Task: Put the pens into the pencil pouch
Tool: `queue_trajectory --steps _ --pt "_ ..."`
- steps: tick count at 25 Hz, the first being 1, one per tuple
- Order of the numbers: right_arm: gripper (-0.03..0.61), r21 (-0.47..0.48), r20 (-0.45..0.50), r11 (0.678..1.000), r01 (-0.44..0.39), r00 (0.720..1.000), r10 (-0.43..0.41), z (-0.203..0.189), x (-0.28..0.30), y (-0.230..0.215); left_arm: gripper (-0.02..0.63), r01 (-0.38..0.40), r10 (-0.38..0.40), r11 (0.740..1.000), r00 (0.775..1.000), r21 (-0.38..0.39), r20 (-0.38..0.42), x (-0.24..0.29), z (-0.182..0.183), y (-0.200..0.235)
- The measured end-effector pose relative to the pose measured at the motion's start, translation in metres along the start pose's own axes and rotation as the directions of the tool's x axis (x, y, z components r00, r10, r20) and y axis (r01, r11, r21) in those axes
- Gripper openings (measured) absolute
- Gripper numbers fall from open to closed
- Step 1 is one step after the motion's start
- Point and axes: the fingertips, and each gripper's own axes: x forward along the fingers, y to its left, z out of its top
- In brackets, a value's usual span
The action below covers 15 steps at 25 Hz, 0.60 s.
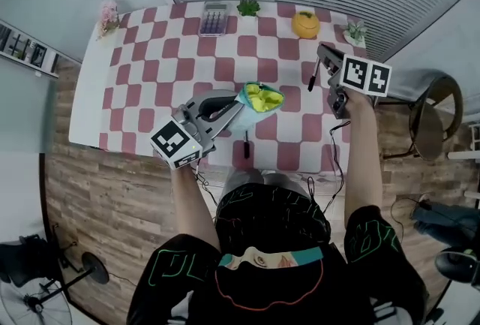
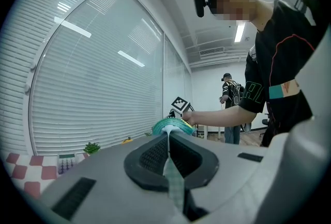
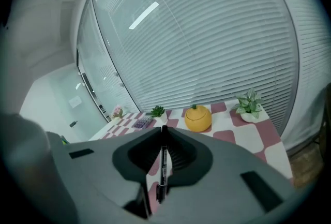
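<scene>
The left gripper [image 1: 235, 109], fingers pinched on the pencil pouch [image 1: 262, 97], holds it above the counter's [image 1: 150, 53] near edge. The right gripper [image 1: 321, 58], fingers clamping a pen [image 1: 313, 77], is near the right edge. Next, the pen likely needs lining up and lowering into the pouch mouth.

Pencil pouch [image 2: 173, 124] mostly hidden behind jaws of left gripper [image 2: 168, 138]; pen [image 3: 162, 171] partly covered inside right gripper [image 3: 163, 132]; calculator [image 1: 214, 18] keys unreadable.

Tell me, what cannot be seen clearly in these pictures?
- Inside of the pouch: too small in the head view; the left tool covers it in the left gripper view.
- Print on the pen in the right tool: blurred in the right gripper view.
- Keys of the calculator: too small in the head view.
</scene>
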Motion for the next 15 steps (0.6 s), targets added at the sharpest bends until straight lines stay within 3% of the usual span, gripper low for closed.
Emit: queue_trajectory --steps 6,15 --pt "0.04 -0.009 0.172 0.998 -0.06 0.983 0.061 0.027 -0.036 0.021 0.0 0.014 -0.014 1.0 1.0 0.013 0.0 0.008 0.007 -0.005" --pt "0.04 0.018 0.386 0.986 -0.166 0.911 0.146 0.053 -0.094 0.046 0.0 0.057 -0.056 0.997 0.998 0.044 -0.023 0.029 0.017 -0.011"
